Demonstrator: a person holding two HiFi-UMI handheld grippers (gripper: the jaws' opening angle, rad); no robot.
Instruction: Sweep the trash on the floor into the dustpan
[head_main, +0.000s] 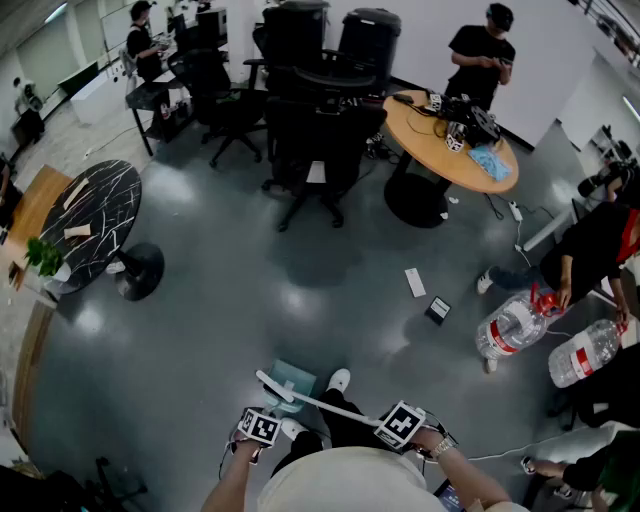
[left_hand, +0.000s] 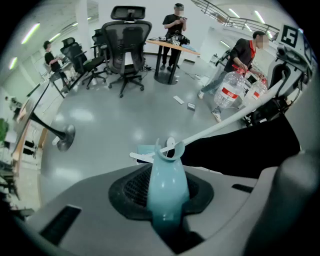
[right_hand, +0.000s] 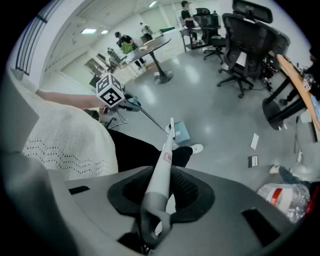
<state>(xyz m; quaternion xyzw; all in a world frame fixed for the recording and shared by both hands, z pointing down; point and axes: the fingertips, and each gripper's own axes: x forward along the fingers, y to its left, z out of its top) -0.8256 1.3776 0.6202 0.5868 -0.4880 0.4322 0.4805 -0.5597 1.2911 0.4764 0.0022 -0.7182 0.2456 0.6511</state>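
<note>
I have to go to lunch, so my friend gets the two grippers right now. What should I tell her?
Left gripper: shut on the handle of the teal dustpan, which is down by the feet.
Right gripper: shut on the handle of the white broom, which crosses in front of the legs toward the dustpan.
Trash: a white slip and a small dark card lie on the grey floor, ahead and to the right, apart from the dustpan.
Done: both tools are picked up.
Left: nothing is swept yet. Bring the dustpan to the trash and brush both pieces in.
</note>
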